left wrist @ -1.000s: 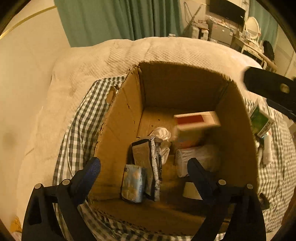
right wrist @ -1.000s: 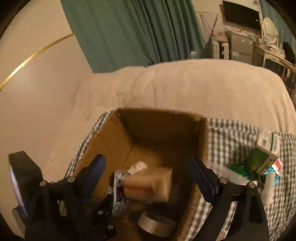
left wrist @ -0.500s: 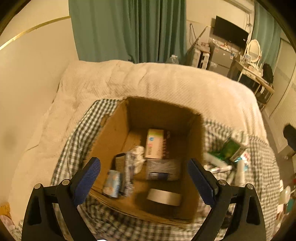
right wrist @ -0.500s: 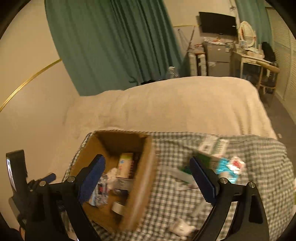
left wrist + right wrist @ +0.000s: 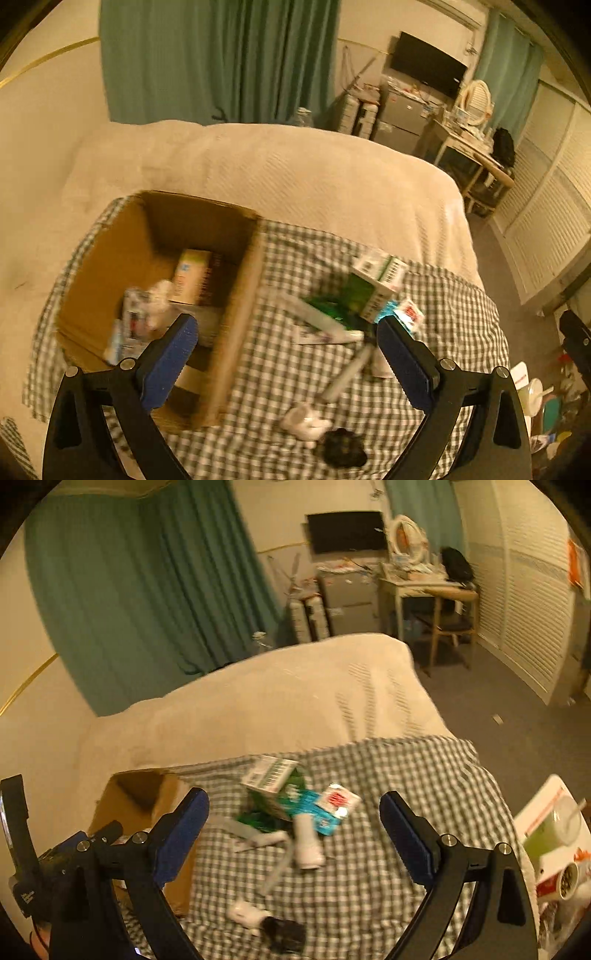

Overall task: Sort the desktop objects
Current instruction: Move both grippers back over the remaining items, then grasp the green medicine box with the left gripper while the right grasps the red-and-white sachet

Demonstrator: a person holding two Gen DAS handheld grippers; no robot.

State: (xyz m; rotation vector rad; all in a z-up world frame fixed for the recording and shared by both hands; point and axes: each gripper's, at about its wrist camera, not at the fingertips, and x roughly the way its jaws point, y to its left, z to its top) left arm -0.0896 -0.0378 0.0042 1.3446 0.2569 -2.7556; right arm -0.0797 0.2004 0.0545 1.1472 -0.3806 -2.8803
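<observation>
Both grippers hang above a bed spread with a checked cloth (image 5: 443, 306), each tilted down toward it, and both are empty. The left gripper (image 5: 286, 354) has its blue-padded fingers (image 5: 168, 363) spread wide, released; it sits over the right wall of the box (image 5: 236, 332), so one finger lies over the box's inside and the other over the cloth. The right gripper (image 5: 293, 830) is likewise spread wide with nothing between its fingers (image 5: 406, 838) — it hovers over the loose pile further right. In the right wrist view the left gripper's black body shows at the lower left edge, just beside the right one.

The box stands open on the cloth's left part. Inside it lie a carton (image 5: 192, 275) and several blurred packets that cannot be told apart.

The things not yet sorted lie on the cloth to the right of the box: a green-and-white carton (image 5: 271, 773) tilted on top of a heap, a teal packet (image 5: 314, 808) and a red-and-white sachet (image 5: 338, 799) touching it, a white bottle (image 5: 306, 843) lying on its side, a pale tube (image 5: 251, 832) near the box wall, and — nearer the camera — a small white piece (image 5: 245, 912) next to a dark lump (image 5: 286, 934). Much of this is smeared by motion blur.
</observation>
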